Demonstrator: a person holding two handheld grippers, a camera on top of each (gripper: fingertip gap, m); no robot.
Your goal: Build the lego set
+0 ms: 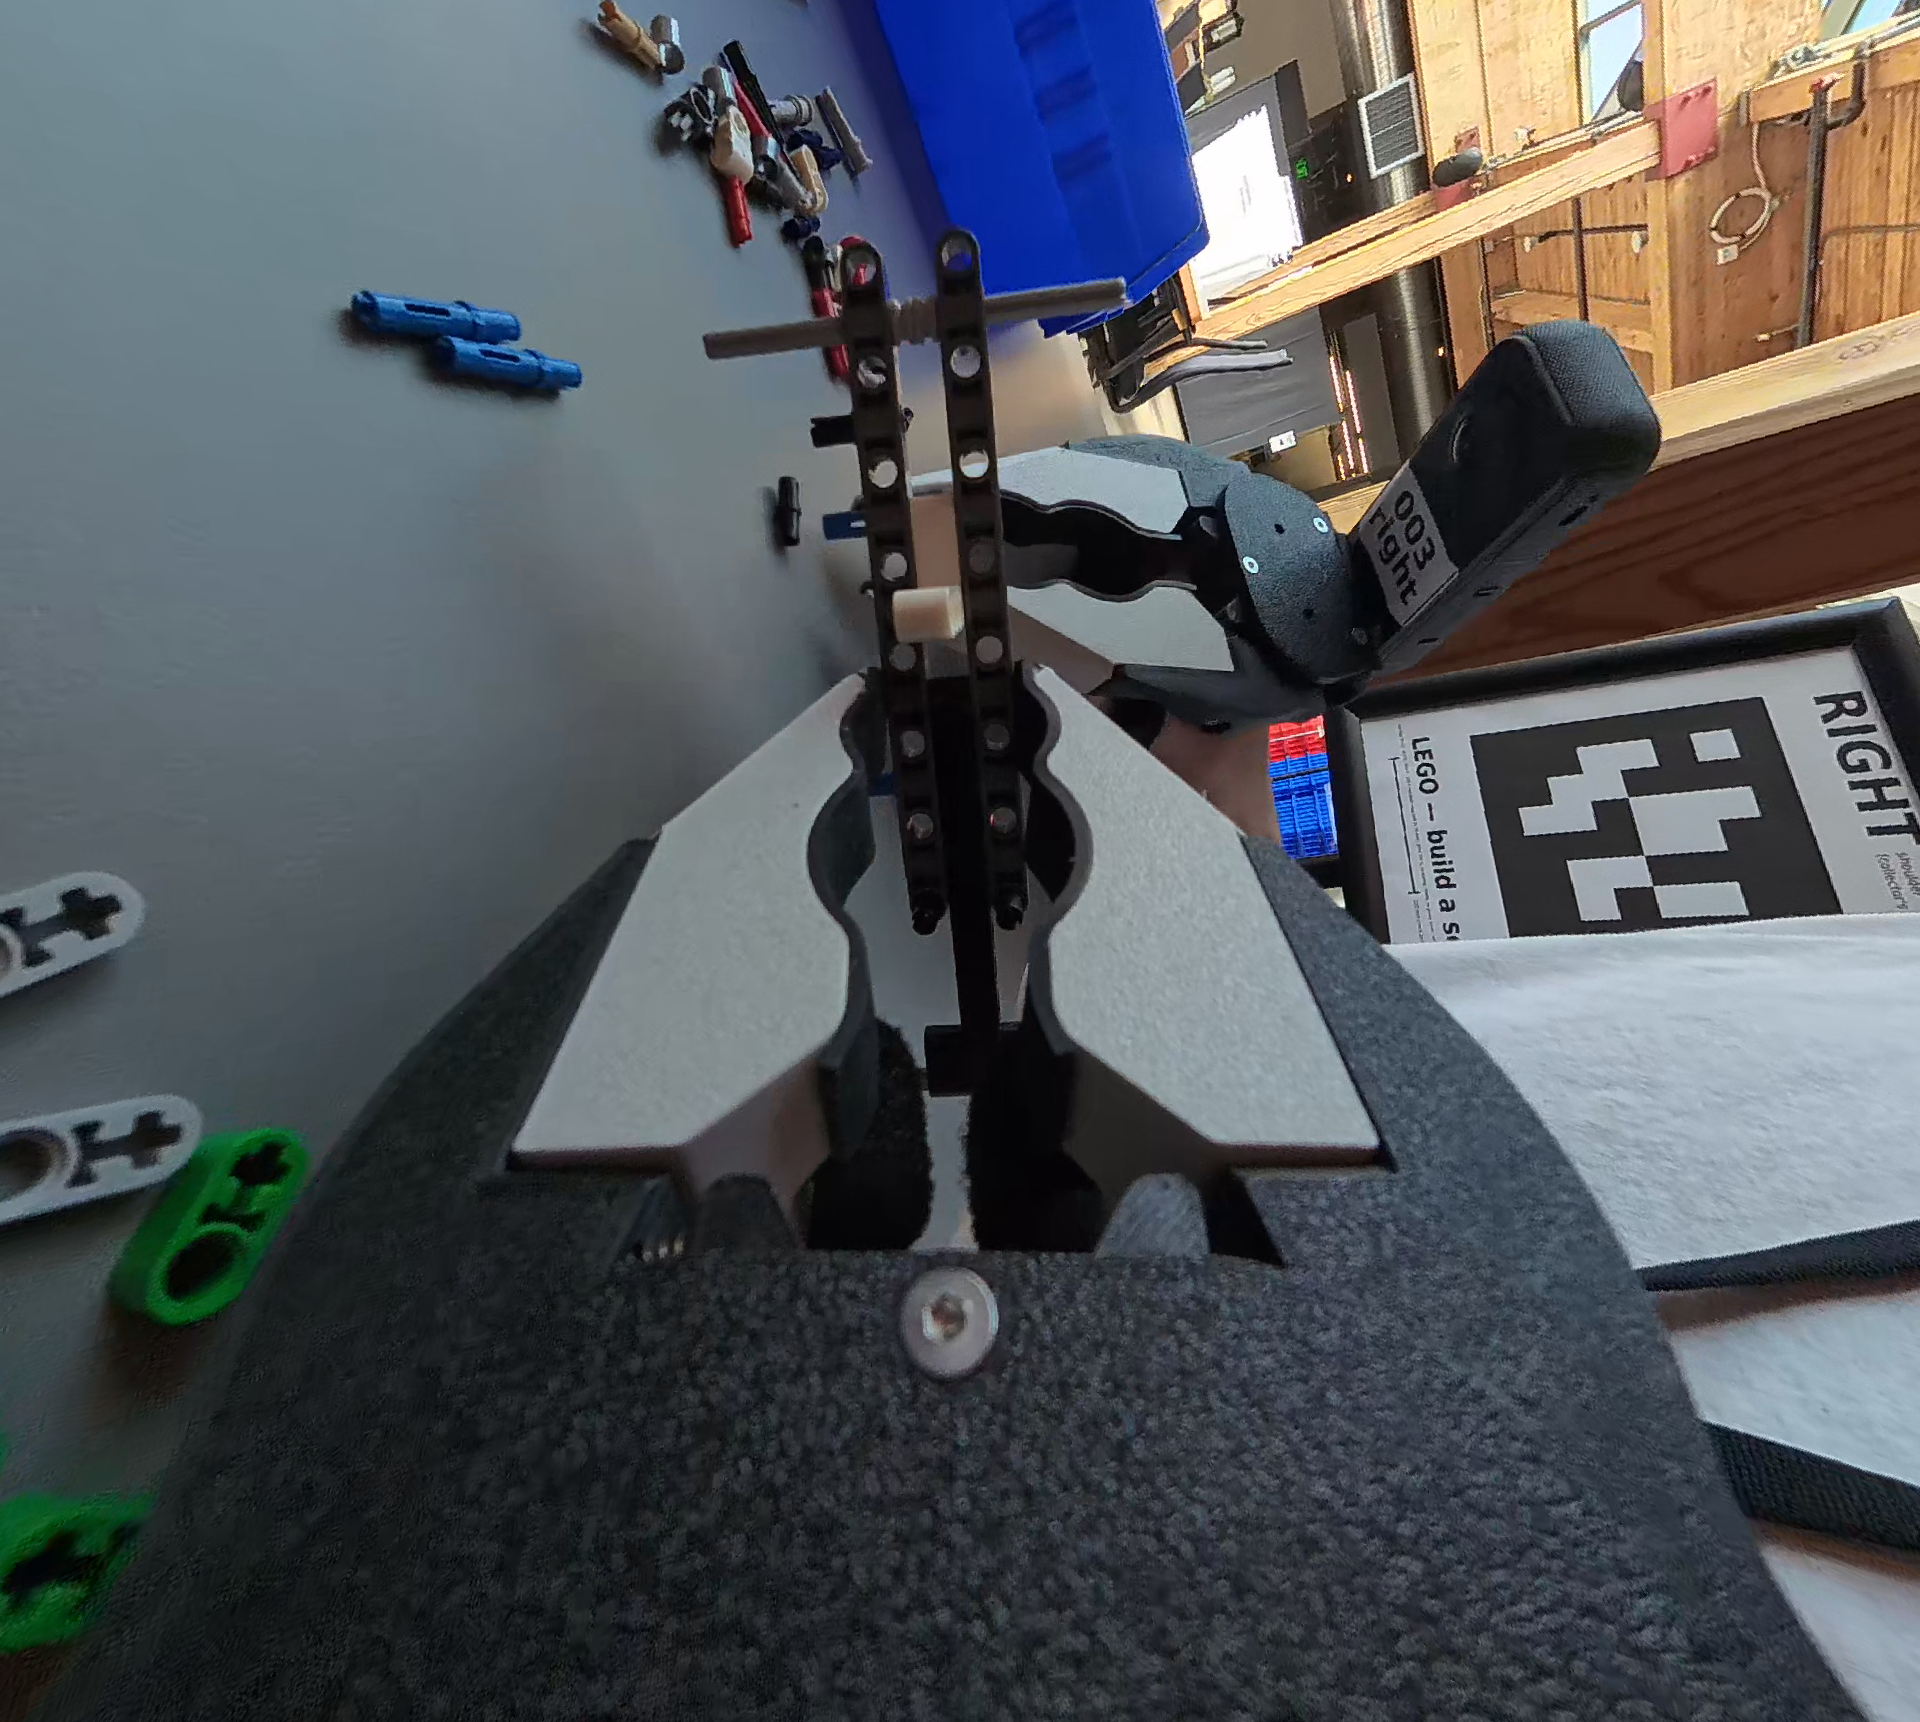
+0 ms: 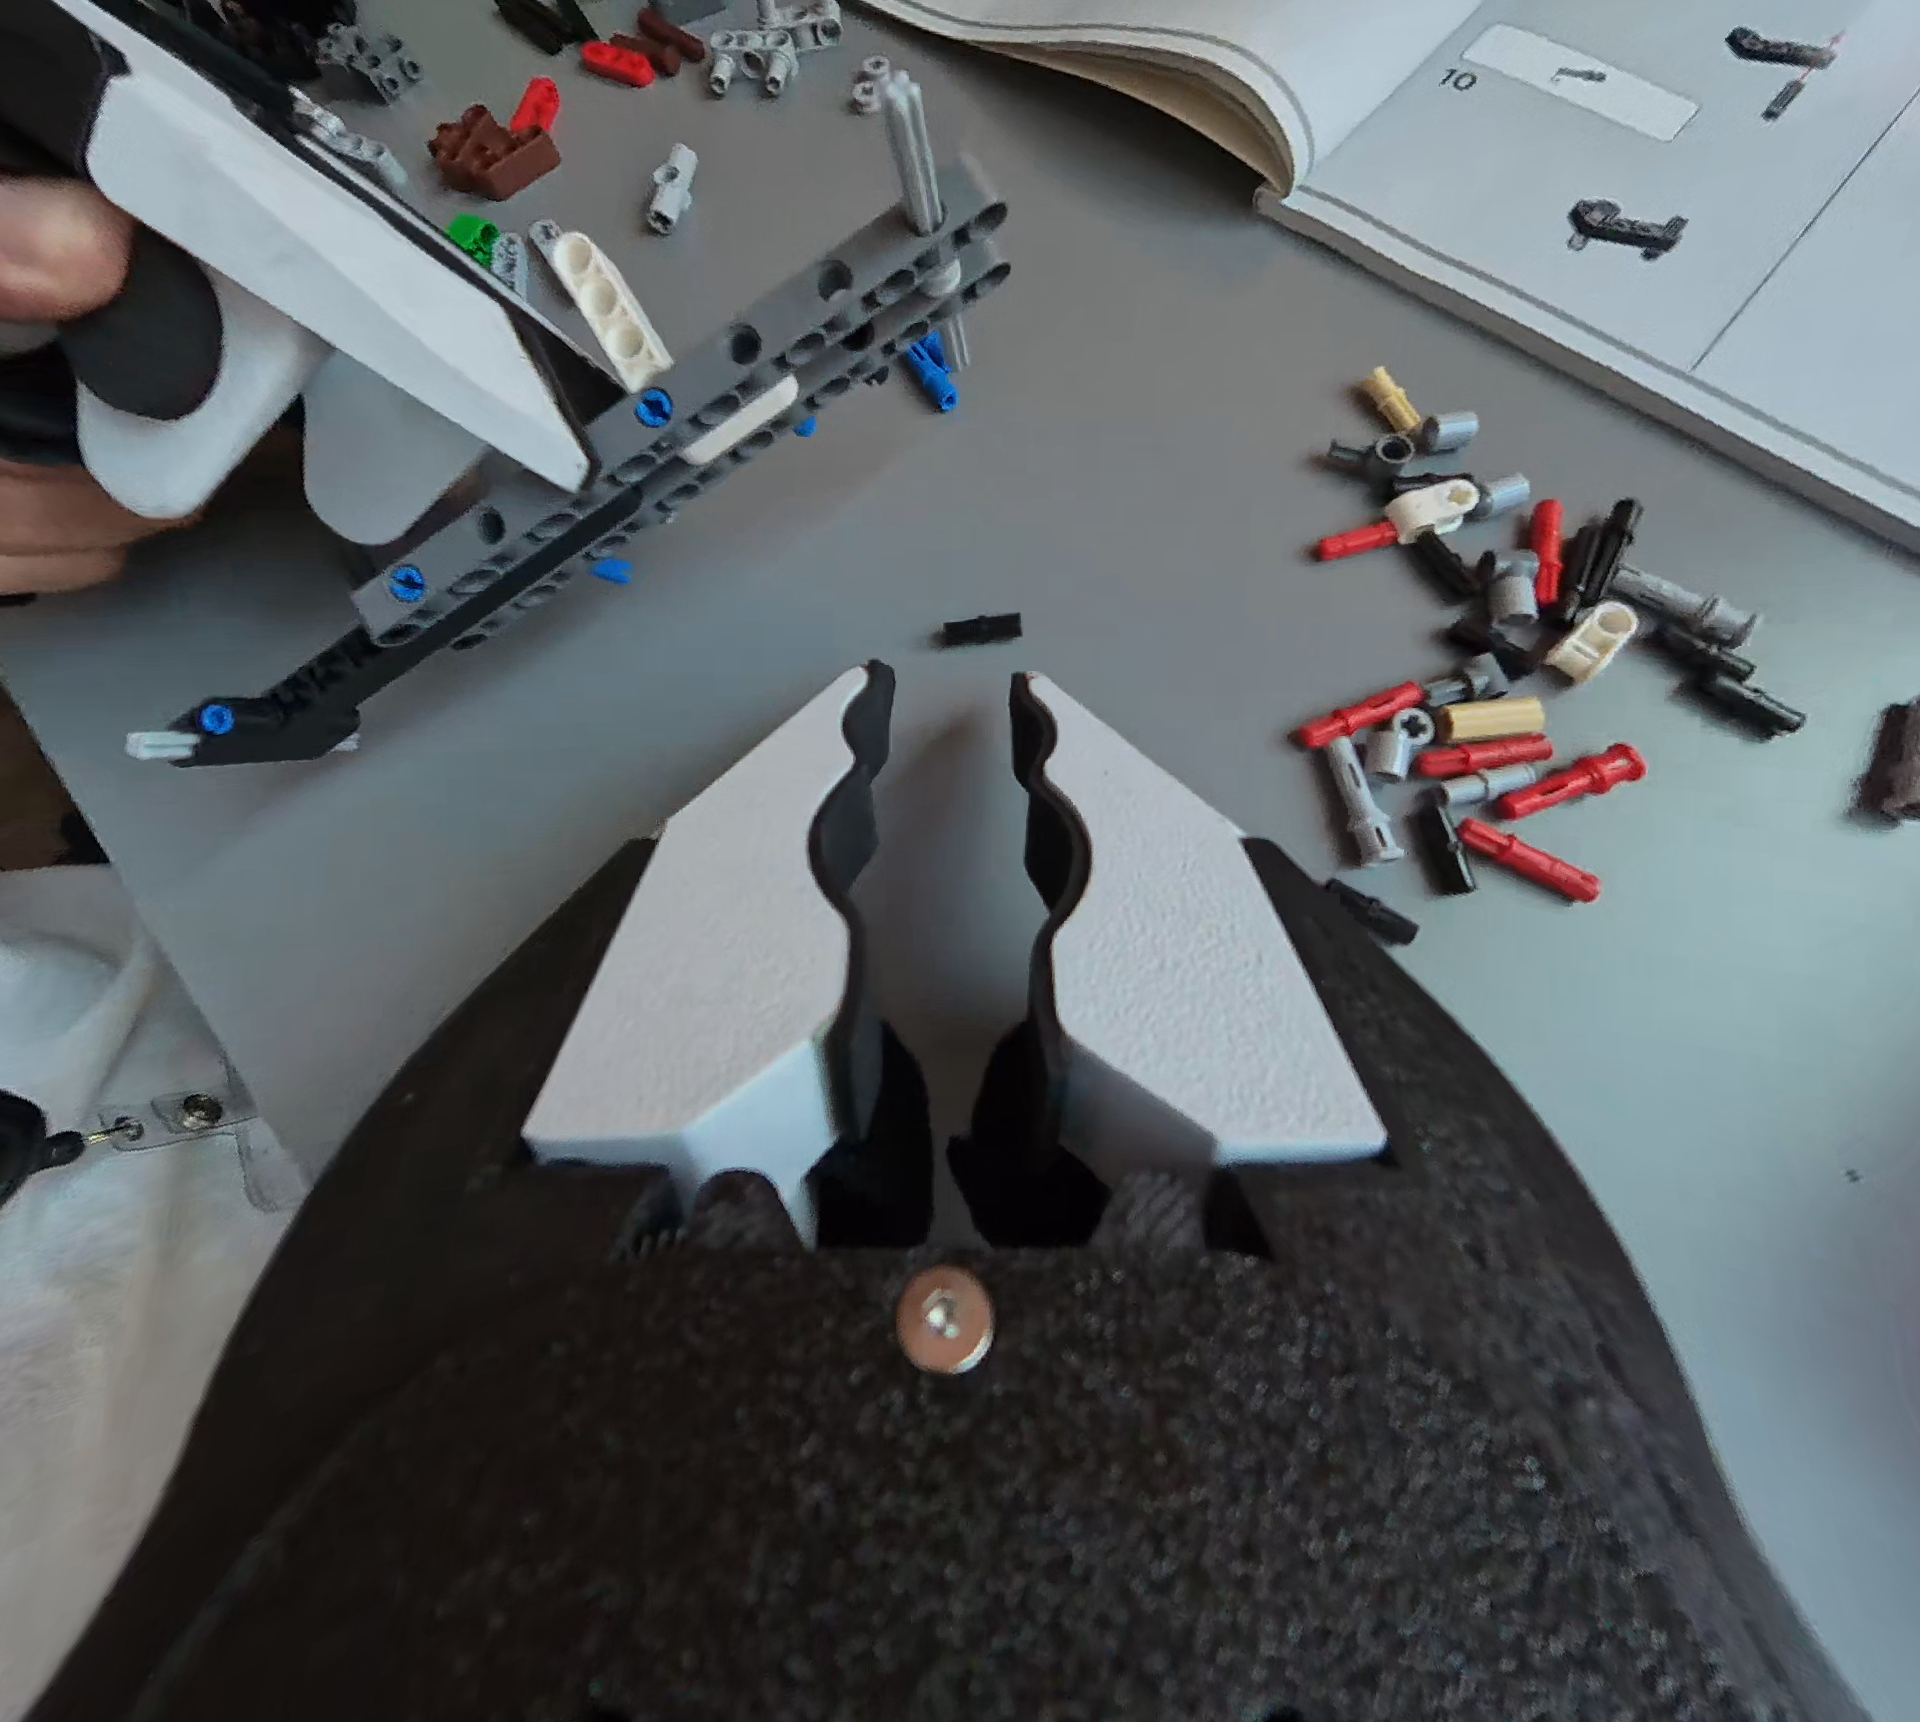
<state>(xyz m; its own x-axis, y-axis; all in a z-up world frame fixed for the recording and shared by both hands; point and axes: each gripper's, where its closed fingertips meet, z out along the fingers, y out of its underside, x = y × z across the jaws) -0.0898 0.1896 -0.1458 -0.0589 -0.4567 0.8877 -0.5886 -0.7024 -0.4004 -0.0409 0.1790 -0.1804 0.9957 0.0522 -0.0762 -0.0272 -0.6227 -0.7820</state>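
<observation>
The build looks only partly done: the long dark-grey beam assembly of two parallel studless beams (image 2: pixel 665 446), joined by a light-grey cross axle (image 1: pixel 914 316) and blue pins, is clamped in the left gripper (image 1: pixel 951 716) above the grey table (image 2: pixel 1143 477), while heaps of loose red, black, grey and tan pins (image 2: pixel 1496 664) lie unused. The right gripper (image 2: pixel 948 685), jaws apart and empty, hovers just short of a small black pin (image 2: pixel 982 629) — probably the next part, though it is blurred. Only the right wrist view shows the open instruction booklet (image 2: pixel 1455 145) and the assembly's full length; the left wrist view alone shows the blue plastic bin (image 1: pixel 997 31).
</observation>
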